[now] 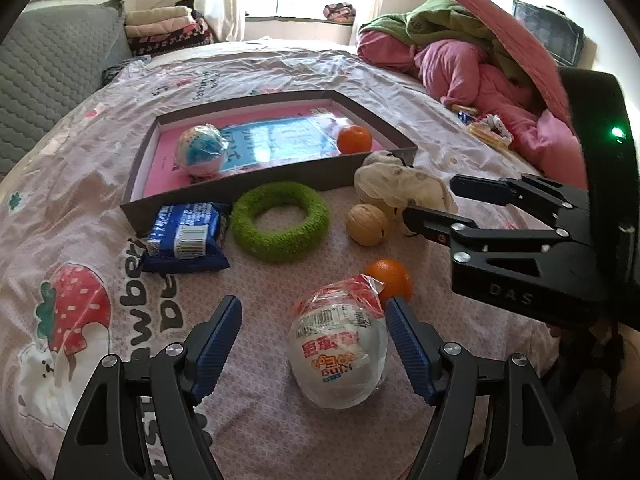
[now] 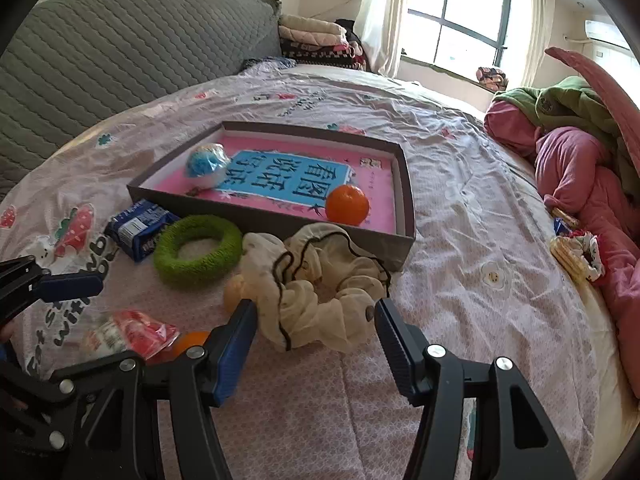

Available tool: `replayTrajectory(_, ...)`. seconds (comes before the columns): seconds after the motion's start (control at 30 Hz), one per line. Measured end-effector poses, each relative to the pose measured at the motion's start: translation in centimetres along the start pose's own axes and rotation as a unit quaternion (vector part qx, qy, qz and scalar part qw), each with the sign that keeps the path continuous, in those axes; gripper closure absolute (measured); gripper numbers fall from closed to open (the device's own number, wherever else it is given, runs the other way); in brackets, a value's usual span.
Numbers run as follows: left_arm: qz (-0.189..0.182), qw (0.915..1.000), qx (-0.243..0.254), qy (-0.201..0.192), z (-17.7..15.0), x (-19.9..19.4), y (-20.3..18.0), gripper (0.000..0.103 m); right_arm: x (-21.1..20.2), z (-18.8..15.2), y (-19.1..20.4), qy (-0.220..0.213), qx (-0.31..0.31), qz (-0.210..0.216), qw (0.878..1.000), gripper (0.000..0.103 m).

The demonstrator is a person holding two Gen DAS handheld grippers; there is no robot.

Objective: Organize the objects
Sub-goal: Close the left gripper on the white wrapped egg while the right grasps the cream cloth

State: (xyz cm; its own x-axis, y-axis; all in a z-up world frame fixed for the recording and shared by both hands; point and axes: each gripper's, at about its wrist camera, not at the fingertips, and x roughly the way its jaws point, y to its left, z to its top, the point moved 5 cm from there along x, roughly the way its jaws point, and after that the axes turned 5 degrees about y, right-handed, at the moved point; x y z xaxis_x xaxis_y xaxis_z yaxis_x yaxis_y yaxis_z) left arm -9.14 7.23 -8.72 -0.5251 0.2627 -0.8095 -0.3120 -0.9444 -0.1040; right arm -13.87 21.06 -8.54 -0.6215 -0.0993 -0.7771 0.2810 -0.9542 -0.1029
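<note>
The left gripper (image 1: 314,344) and right gripper (image 2: 316,336) (both angled downward) hold their jaws wide apart, side by side.

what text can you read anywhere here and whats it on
"看图说话写话", upside down: blue panel of the pink book in the grey box.
"DAS": body of the right gripper.
"with": bedsheet print; other sheet lettering is partly hidden.
Wrapped egg: red characters and coloured letters upside down, not clearly readable; barcode digits too small.
Blue snack packet: print too small.
</note>
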Motion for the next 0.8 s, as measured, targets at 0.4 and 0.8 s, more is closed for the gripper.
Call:
replayTrajectory(0.4, -0.013, 0.9996, -0.009, 0.022, -0.9, 0.8, -0.1, 0.026, 1.1, -0.2, -0.5, 0.010, 0.008, 0.002, 1.000, 0.046)
replayTrajectory(0.8, -0.001, 0.9985, -0.019, 0.051, -2.2, 2.3, 1.2, 0.026, 2.2, -0.1, 0.0, 0.019, -0.008, -0.001, 1.000, 0.063)
